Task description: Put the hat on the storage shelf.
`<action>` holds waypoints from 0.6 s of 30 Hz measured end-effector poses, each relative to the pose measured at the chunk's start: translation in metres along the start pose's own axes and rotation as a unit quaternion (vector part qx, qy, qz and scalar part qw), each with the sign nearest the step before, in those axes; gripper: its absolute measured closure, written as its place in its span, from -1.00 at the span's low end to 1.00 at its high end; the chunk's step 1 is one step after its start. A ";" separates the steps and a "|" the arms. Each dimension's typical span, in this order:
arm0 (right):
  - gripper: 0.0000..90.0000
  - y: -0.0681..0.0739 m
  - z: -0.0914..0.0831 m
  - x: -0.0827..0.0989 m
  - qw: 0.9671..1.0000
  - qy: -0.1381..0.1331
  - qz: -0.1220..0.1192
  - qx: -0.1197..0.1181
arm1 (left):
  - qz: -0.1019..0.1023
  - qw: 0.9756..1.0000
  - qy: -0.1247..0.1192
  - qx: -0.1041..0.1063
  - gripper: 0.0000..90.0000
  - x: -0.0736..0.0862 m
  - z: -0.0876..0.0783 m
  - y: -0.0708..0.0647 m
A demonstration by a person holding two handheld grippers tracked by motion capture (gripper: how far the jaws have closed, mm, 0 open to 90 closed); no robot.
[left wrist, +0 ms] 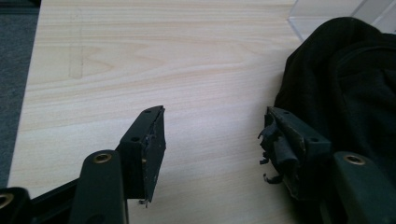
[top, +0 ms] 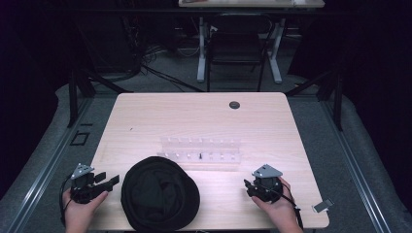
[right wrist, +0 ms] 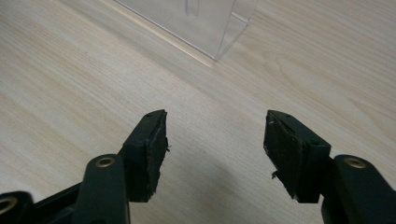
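A black cloth hat lies at the near middle of the pale wooden table, and its dark fabric fills the right side of the left gripper view. My left gripper rests at the table's near left edge, just left of the hat, open with bare wood between its jaws. My right gripper sits near the front right, open and empty. A clear plastic rack with small pegs stands behind the hat; its corner shows ahead of the right jaws.
A small dark round hole is set in the table's far side. A chair and another desk stand beyond the table. A small grey object lies on the floor off the front right corner. Dark floor mats surround the table.
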State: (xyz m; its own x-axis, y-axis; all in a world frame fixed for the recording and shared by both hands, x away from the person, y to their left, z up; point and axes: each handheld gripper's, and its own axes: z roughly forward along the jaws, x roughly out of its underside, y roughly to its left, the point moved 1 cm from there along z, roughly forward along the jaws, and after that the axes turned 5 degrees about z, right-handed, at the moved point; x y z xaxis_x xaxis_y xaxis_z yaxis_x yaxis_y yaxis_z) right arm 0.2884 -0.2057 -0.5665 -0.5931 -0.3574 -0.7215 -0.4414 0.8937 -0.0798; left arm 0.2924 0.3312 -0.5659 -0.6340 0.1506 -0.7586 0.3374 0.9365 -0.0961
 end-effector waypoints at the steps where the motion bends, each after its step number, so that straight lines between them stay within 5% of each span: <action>1: -0.07 0.001 -0.001 0.001 1.000 0.001 -0.002 0.001 | -0.001 1.000 -0.004 0.002 -0.08 0.000 0.000 -0.001; 13: 0.12 0.018 -0.003 -0.004 1.000 -0.011 -0.014 -0.019 | -0.004 1.000 -0.008 0.019 0.07 -0.002 -0.003 -0.007; 18: 0.32 0.037 -0.009 -0.012 0.998 -0.011 -0.021 -0.058 | -0.014 0.999 -0.018 0.035 0.24 -0.003 -0.005 -0.009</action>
State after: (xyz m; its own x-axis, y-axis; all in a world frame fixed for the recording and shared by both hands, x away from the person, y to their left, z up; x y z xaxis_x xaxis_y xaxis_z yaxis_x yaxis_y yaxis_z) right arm 0.2732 -0.1709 -0.5543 -0.5577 -0.3868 -0.7344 -0.5412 0.8403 -0.0315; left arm 0.2878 0.3242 -0.5600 -0.6194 0.1119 -0.7770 0.3688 0.9152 -0.1622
